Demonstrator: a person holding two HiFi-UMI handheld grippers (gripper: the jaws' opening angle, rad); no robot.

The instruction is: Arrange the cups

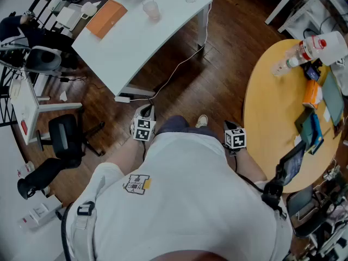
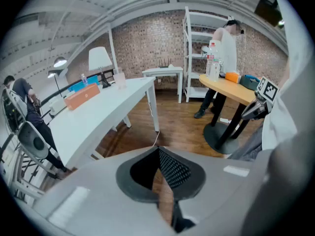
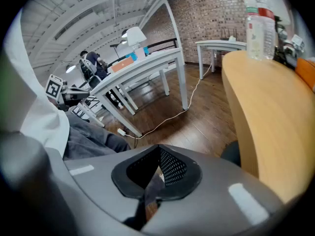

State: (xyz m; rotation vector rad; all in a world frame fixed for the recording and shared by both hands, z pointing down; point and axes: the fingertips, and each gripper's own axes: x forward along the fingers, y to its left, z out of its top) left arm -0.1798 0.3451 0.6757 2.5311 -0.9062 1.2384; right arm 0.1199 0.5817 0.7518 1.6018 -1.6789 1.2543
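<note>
A clear plastic cup (image 1: 151, 8) stands on the long white table (image 1: 163, 31) at the top of the head view, far ahead of both grippers. It shows small in the left gripper view as the cup (image 2: 120, 79) near the table's far end. My left gripper (image 1: 144, 118) and right gripper (image 1: 232, 130) hang close to my body, over the wooden floor and pointing down. The left gripper (image 2: 158, 152) has its jaws together with nothing between them. The right gripper (image 3: 158, 155) is likewise shut and empty.
An orange box (image 1: 106, 18) lies on the white table. To the right is a round yellow table (image 1: 272, 113) with a water bottle (image 1: 291, 60), a white container (image 1: 333, 46) and small items. A white cable (image 1: 179, 67) crosses the floor. Office chairs (image 1: 64, 137) stand left; a person (image 2: 224, 58) stands beyond.
</note>
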